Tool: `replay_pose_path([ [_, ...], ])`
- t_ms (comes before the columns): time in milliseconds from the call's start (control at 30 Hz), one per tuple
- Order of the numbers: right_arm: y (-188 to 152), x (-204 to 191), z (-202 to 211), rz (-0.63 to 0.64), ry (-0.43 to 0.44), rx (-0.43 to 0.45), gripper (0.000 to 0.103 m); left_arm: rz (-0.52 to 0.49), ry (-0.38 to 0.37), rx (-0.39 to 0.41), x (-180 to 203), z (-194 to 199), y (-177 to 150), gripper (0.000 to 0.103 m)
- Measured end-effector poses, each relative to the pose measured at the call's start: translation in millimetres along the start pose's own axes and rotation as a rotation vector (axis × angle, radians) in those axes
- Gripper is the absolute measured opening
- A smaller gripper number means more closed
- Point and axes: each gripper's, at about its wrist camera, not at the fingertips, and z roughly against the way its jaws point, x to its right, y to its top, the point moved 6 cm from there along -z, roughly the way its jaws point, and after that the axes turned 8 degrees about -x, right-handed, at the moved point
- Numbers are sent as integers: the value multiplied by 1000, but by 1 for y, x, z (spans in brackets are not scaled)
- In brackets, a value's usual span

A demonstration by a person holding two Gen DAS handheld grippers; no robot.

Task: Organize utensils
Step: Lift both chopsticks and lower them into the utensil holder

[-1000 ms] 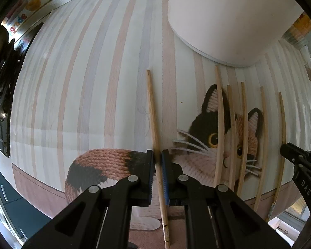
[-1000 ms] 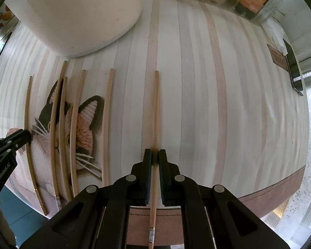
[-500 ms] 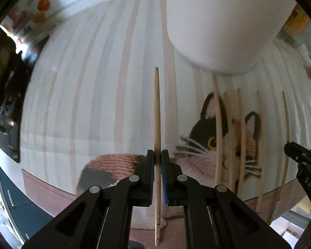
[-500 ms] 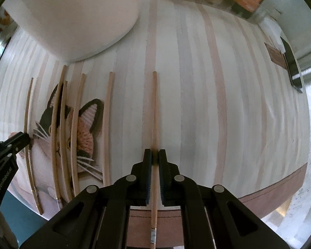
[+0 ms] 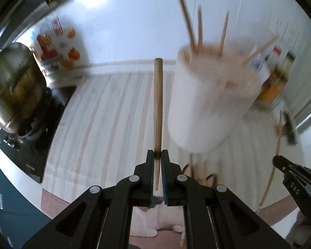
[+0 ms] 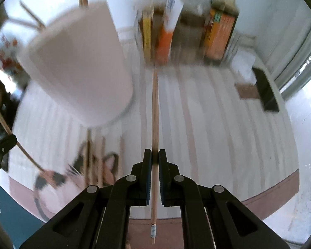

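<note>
My left gripper [image 5: 158,155] is shut on a wooden chopstick [image 5: 157,103] lifted off the striped cat mat [image 5: 105,124], its far end pointing up and away. A white holder cup [image 5: 209,103] with several chopsticks [image 5: 186,20] standing in it rises just right of that stick. My right gripper [image 6: 153,155] is shut on another chopstick [image 6: 154,114], also raised, with the holder cup [image 6: 78,68] to its left. Several chopsticks [image 6: 93,153] still lie on the mat over the cat picture. The right gripper [image 5: 290,172] shows at the left view's right edge.
A metal pot [image 5: 12,87] sits on a black stove at the left. Bottles and boxes [image 6: 217,29] line the back wall. A dark flat object [image 6: 265,91] and a small brown piece [image 6: 248,91] lie at the mat's far right.
Both grippers have risen and tilted up with their chopsticks, lifting them off the mat. The cup's rim and the back wall have come into view. Both views are now motion-blurred.
</note>
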Motion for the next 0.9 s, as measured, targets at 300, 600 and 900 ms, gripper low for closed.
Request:
replay_pose_path([
  [300, 63, 1, 101, -59, 178, 205, 7, 72, -154, 214, -4, 109, 54, 4],
  [600, 145, -18, 187, -83, 309, 414, 7, 131, -252, 336, 5, 142, 132, 4],
  [900, 224, -34, 188, -145, 338, 520, 7, 86, -218, 281, 33, 91, 182, 4],
])
